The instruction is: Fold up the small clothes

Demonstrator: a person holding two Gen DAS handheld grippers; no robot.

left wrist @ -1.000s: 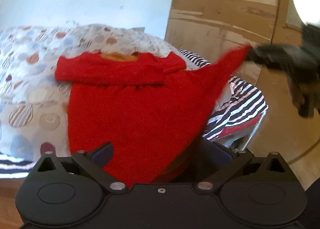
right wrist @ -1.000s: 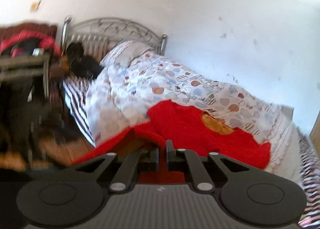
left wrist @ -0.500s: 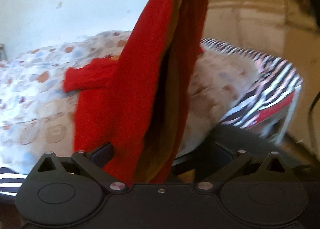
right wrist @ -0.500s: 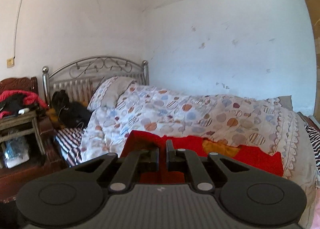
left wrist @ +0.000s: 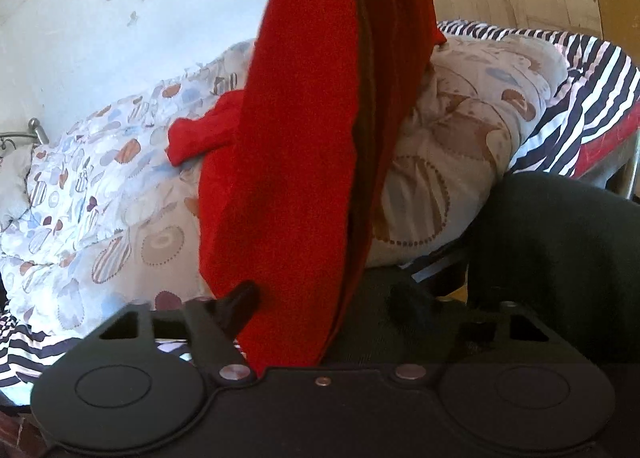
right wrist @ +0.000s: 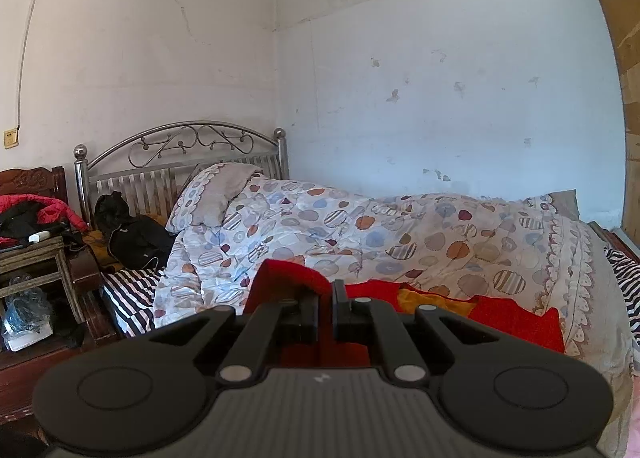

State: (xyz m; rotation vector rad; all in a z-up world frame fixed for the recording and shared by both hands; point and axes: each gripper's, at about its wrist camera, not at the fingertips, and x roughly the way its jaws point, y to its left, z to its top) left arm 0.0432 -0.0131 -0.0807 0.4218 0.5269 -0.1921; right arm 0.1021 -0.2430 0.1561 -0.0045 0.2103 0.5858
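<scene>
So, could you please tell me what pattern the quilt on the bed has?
The quilt is white with coloured and striped circles, clearest in the right wrist view.

The left wrist view looks slightly downward from close range, its centre blocked by the red garment (left wrist: 304, 162) hanging just ahead. The right wrist view faces nearly level toward the metal headboard (right wrist: 180, 154). Both share the patterned quilt (right wrist: 400, 234).

A home bedroom (metal-framed bed (right wrist: 180, 162), patterned quilt (right wrist: 400, 234)).
</scene>
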